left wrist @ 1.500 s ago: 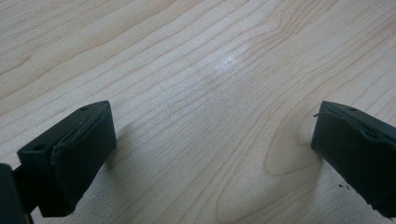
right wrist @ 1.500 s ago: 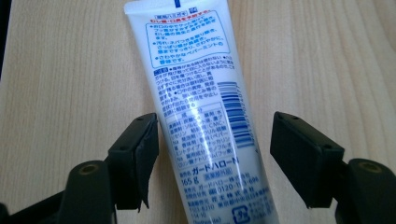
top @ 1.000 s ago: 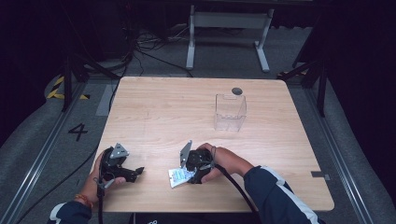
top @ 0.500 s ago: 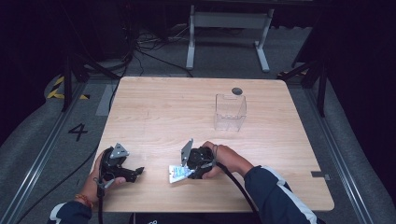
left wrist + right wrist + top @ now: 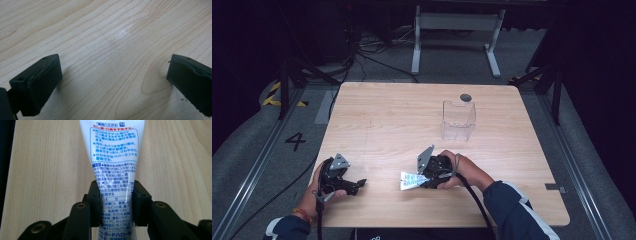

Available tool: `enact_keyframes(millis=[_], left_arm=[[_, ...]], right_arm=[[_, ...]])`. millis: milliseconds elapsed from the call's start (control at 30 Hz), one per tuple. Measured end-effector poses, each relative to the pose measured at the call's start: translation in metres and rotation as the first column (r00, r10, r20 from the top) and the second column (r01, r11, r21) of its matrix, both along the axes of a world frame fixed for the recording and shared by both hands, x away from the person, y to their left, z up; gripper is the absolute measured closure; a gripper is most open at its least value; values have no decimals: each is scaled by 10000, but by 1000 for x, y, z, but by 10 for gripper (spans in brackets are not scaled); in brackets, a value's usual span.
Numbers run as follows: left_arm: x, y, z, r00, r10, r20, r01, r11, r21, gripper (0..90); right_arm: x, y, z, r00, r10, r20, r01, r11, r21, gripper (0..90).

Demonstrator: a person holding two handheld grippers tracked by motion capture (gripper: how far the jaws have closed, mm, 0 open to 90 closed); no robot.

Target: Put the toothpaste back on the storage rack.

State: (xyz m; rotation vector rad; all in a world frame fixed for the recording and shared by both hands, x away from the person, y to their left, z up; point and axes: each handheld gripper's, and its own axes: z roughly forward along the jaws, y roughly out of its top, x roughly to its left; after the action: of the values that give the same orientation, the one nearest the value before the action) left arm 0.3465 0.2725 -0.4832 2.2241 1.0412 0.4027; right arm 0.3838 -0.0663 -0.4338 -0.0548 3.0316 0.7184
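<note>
A white tube [image 5: 113,157] with blue printed text lies between the black jaws of my right gripper [image 5: 116,198], which is shut on its sides. In the high view the right gripper [image 5: 424,176] sits near the table's front middle, and the tube [image 5: 409,180] sticks out to its left over the wood. My left gripper [image 5: 354,186] rests at the front left of the table in a hand. Its jaws stand wide apart over bare wood, and its fingers [image 5: 37,82] hold nothing.
A clear plastic box [image 5: 458,120] stands upright on the wooden table [image 5: 387,120] right of centre, toward the back. A small dark round disc [image 5: 466,97] lies behind it. Cables trail from both grippers off the front edge.
The right gripper and tube have shifted very slightly; the left gripper has stayed in place.
</note>
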Motion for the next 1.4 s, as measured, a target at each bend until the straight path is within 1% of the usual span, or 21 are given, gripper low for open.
enact_keyframes(millis=[167,300,333,367,400,500,533,633,700,733,800,933,967,1000,1033,1067,1133,1300,1400], left_arm=[[0,0,0,10000,7,3,-7,10000,-9,4],[0,0,0,10000,6,3,-6,10000,-6,4],[0,0,0,10000,6,3,-6,10000,-6,4],[0,0,0,10000,4,4,-4,10000,-6,4],[0,0,0,10000,4,4,-4,10000,-6,4],[0,0,0,10000,5,5,-5,10000,-8,4],[0,0,0,10000,6,3,-6,10000,-8,4],[0,0,0,10000,6,3,-6,10000,-10,4],[0,0,0,10000,6,4,-6,10000,-7,4],[0,0,0,10000,6,4,-6,10000,-7,4],[0,0,0,10000,6,4,-6,10000,-5,4],[0,0,0,10000,7,2,-7,10000,-8,4],[0,0,0,10000,5,2,-5,10000,-5,4],[0,0,0,10000,5,2,-5,10000,-5,4],[0,0,0,10000,1,2,-1,10000,1,4],[0,0,0,10000,7,5,-7,10000,-6,4],[0,0,0,10000,3,4,-3,10000,0,4],[0,0,0,10000,8,2,-8,10000,-7,4],[0,0,0,10000,-1,1,1,10000,3,4]], right_arm=[[4,-17,9,9979,-627,141,618,9965,563,664],[8,-29,11,9956,-928,141,911,9913,952,666],[8,-29,11,9956,-928,141,911,9913,952,666],[10,-35,13,9934,-1143,115,1122,9864,1201,666],[10,-35,13,9934,-1143,115,1122,9864,1201,666],[11,-43,15,9911,-1324,103,1295,9812,1433,668],[11,-47,16,9892,-1465,89,1435,9781,1506,668],[11,-53,17,9873,-1586,113,1547,9745,1624,668],[12,-57,18,9843,-1757,148,1705,9695,1761,669],[12,-57,18,9843,-1757,148,1705,9695,1761,669],[12,-63,21,9818,-1886,217,1806,9633,1983,670],[13,-70,25,9777,-2093,191,1995,9527,2292,670],[14,-71,26,9765,-2145,188,2043,9504,2344,670],[14,-71,26,9765,-2145,188,2043,9504,2344,670],[14,-75,28,9736,-2272,220,2148,9446,2480,670],[15,-76,29,9728,-2305,225,2175,9426,2534,670],[16,-79,31,9700,-2425,188,2282,9342,2744,671],[18,-84,36,9646,-2625,234,2434,9212,3035,671],[19,-86,38,9617,-2727,263,2512,9161,3124,671]])
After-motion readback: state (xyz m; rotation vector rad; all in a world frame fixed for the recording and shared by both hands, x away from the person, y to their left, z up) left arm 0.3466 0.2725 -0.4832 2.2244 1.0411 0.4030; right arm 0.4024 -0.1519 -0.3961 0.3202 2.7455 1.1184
